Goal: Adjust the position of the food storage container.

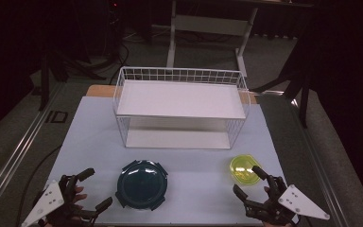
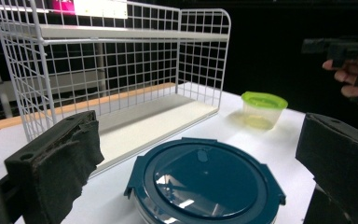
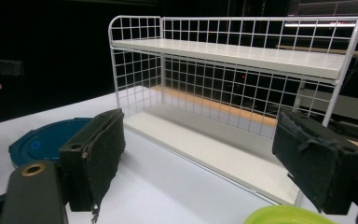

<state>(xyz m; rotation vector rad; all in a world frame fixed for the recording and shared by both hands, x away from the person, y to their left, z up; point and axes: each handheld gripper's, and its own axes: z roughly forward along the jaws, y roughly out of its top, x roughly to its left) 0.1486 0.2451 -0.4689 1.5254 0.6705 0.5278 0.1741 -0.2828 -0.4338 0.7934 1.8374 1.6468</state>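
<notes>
Writing: no brand or label could be read on any item.
Rack (image 1: 182, 99): white wire, two shelves, stood at 12 o'clock on the table (image 1: 90, 137), both shelves bare.
Blue tub (image 1: 141, 184): round, lidded, at 6 o'clock, just beside the left gripper (image 1: 93, 188) at its 3 o'clock; apart from it.
Green tub (image 1: 244, 169): small, lidded, at 4 o'clock, just beside the right gripper's (image 1: 248, 180) far jaw; contact could not be told.
Left gripper: jaws spread wide, nothing between them.
Right gripper: jaws spread wide, nothing between them.
Room: bare tabletop lay between the tubs and between tubs and rack; both grippers sat near the table's 6 o'clock edge.
</notes>
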